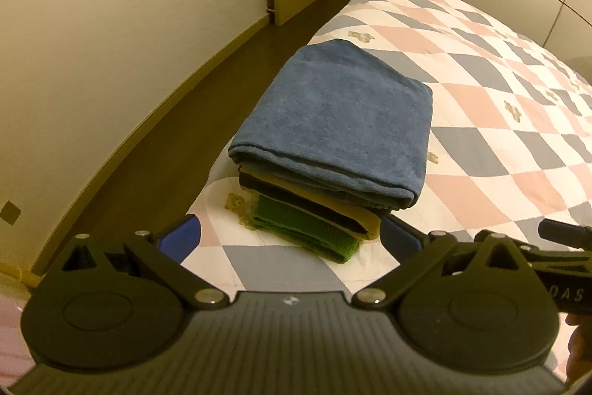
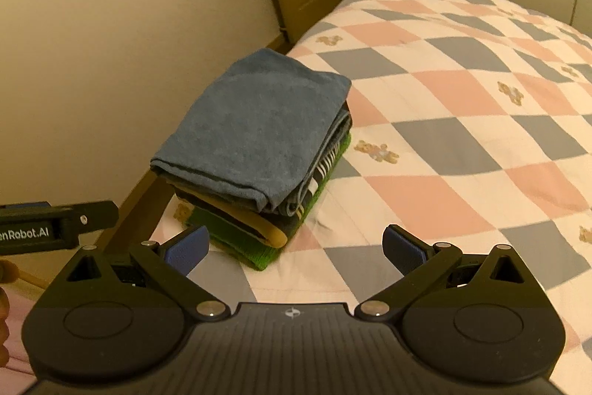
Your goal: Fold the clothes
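The left tool (image 2: 55, 226) reads "enRobot.AI"; the right tool (image 1: 562, 284) reads "DAS".

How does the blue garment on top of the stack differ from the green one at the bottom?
The blue garment lies on top with its whole upper face showing; the green garment sits at the bottom, only its edge visible. The blue looks smooth and soft; the green shows a ribbed knit. Both are folded in one stack at the corner of the checked quilt, untouched by either open gripper.

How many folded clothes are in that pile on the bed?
At least 4, stacked at the bed's corner: blue piece on top, a yellow one under it, a dark one below, green knit at the bottom. A striped layer may be a fifth.
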